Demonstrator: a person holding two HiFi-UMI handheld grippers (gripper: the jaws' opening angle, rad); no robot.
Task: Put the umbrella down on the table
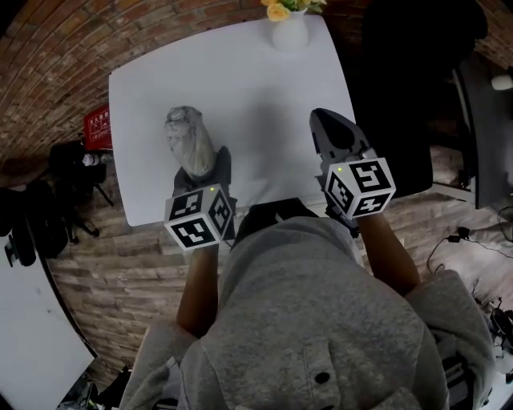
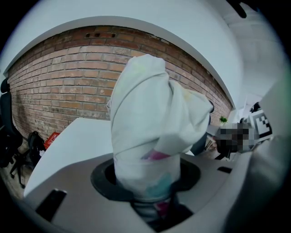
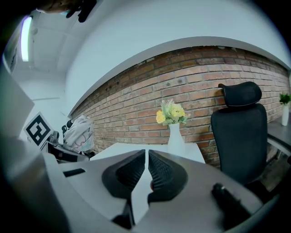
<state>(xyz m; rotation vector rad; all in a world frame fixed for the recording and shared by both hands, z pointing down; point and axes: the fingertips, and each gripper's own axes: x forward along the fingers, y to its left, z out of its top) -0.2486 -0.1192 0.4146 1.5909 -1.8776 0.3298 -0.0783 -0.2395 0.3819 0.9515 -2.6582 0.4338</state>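
Observation:
A folded whitish umbrella (image 1: 187, 138) with pink and teal print stands bunched between the jaws of my left gripper (image 1: 205, 168), which is shut on its lower end. It is over the front left part of the white table (image 1: 248, 88); I cannot tell whether it touches the top. In the left gripper view the umbrella (image 2: 145, 123) fills the middle and hides the fingertips. My right gripper (image 1: 335, 134) is over the table's front right edge, shut, with nothing between its ribbed pads (image 3: 159, 170). The umbrella (image 3: 81, 133) shows at far left in the right gripper view.
A white vase with yellow flowers (image 1: 289, 24) stands at the table's far edge. A black office chair (image 3: 239, 132) is beside the table on the right. A brick wall runs behind. Dark bags and a red box (image 1: 98, 128) lie on the floor at left.

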